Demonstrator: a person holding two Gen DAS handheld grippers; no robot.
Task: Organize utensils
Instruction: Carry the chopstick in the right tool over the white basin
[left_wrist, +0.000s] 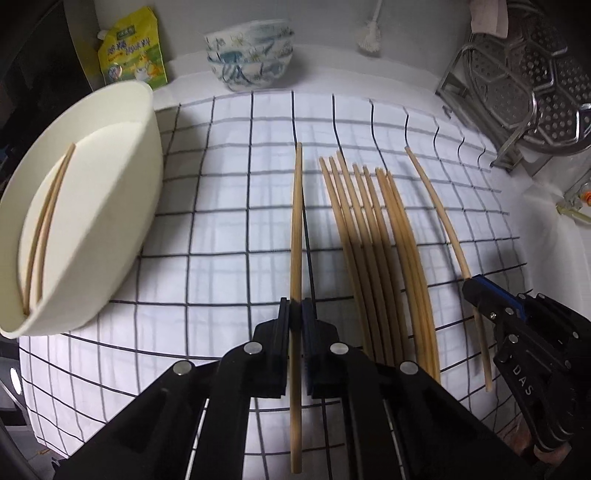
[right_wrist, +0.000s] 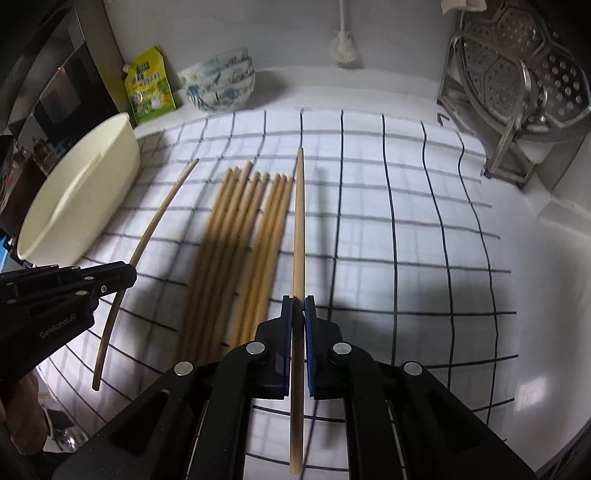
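Note:
My left gripper (left_wrist: 296, 310) is shut on one wooden chopstick (left_wrist: 296, 221) and holds it above the checked cloth (left_wrist: 221, 229). My right gripper (right_wrist: 298, 306) is shut on another chopstick (right_wrist: 299, 221). Each gripper also shows in the other view, the right gripper (left_wrist: 474, 286) with its chopstick (left_wrist: 436, 206), the left gripper (right_wrist: 129, 273) with its chopstick (right_wrist: 162, 210). Several chopsticks (left_wrist: 373, 251) lie in a row on the cloth between them; the row also shows in the right wrist view (right_wrist: 240, 251). A cream tub (left_wrist: 122, 206) at the left holds two chopsticks (left_wrist: 44, 229).
Stacked patterned bowls (left_wrist: 251, 55) and a yellow pouch (left_wrist: 133, 51) stand at the back. A metal rack with steamer plates (left_wrist: 528, 96) stands at the right. The cream tub (right_wrist: 81, 192) sits at the cloth's left edge.

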